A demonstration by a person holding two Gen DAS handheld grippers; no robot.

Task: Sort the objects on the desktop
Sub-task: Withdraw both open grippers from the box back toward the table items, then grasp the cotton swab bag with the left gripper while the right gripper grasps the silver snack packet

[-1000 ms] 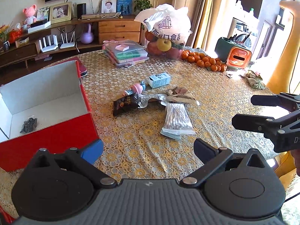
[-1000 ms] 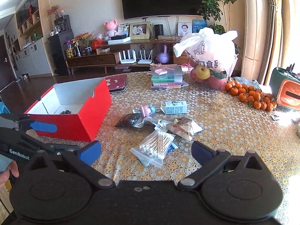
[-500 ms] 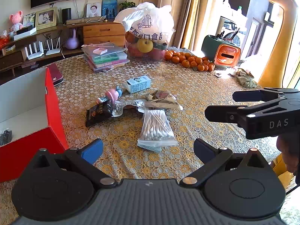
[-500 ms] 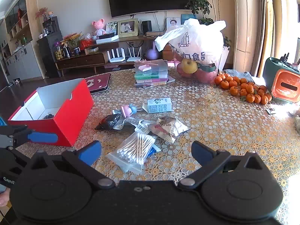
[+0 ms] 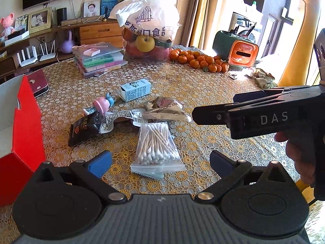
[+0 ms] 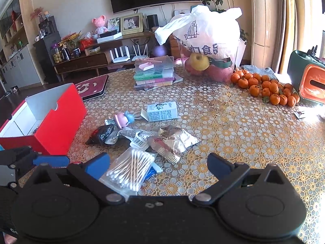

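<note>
Both tongs spread wide and empty over the lace-covered counter [image 5: 213, 93]: left tongs [image 5: 160, 163] above the bag of cotton swabs [image 5: 155, 144], right tongs [image 6: 158, 165] just right of it. Only from the left wrist: the right tongs side-on, marked DAS, with a hand [image 5: 300, 158] on the grip. Only from the right wrist: inside the red box [image 6: 61, 126] (small dark bits on its floor). Between swabs and blue carton [image 6: 161, 111]: foil packets [image 6: 172, 142], black packet [image 6: 101, 135], pink toy [image 6: 121, 120]
</note>
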